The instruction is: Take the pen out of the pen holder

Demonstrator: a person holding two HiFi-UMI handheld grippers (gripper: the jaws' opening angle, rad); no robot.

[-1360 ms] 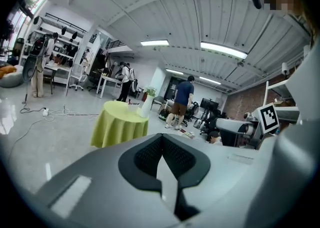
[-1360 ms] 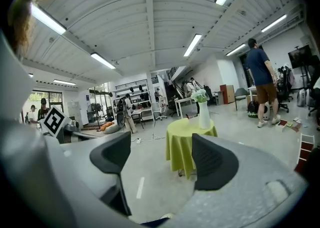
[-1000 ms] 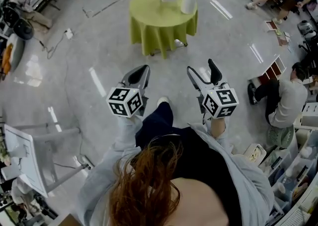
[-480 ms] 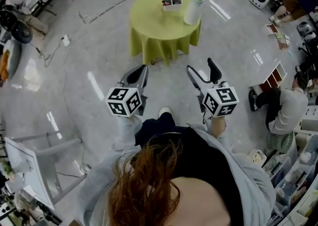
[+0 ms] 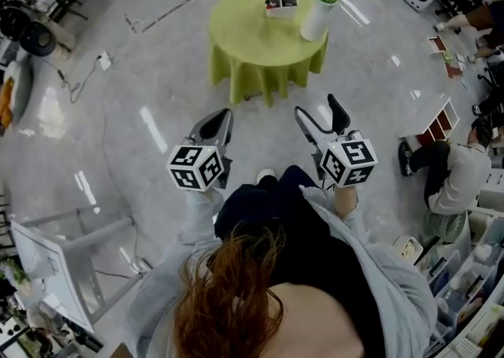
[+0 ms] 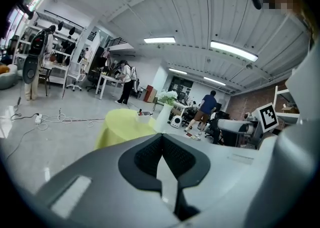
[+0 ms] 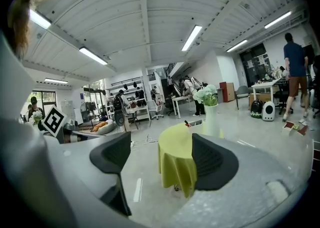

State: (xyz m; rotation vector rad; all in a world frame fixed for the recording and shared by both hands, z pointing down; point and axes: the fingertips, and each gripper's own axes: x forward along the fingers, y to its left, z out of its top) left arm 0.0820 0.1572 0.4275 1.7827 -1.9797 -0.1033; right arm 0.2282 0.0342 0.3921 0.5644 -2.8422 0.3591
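Note:
A round table with a yellow-green cloth (image 5: 252, 42) stands ahead on the grey floor. On it sits a small white pen holder (image 5: 280, 5) with a dark pen in it, next to a white vase of flowers (image 5: 317, 10). The holder (image 6: 143, 117) and the vase (image 7: 210, 117) also show in the gripper views. My left gripper (image 5: 222, 122) is held in the air short of the table, its jaws shut on nothing. My right gripper (image 5: 321, 115) hangs beside it, open and empty.
Cables (image 5: 157, 14) trail over the floor at the left. A person sits on the floor (image 5: 453, 171) at the right near low white shelves (image 5: 431, 116). Desks, chairs and people stand around the room's edges. A white frame (image 5: 55, 246) is at the lower left.
The table has come nearer and lower in the head view as the person walks toward it. Both grippers keep the same pose.

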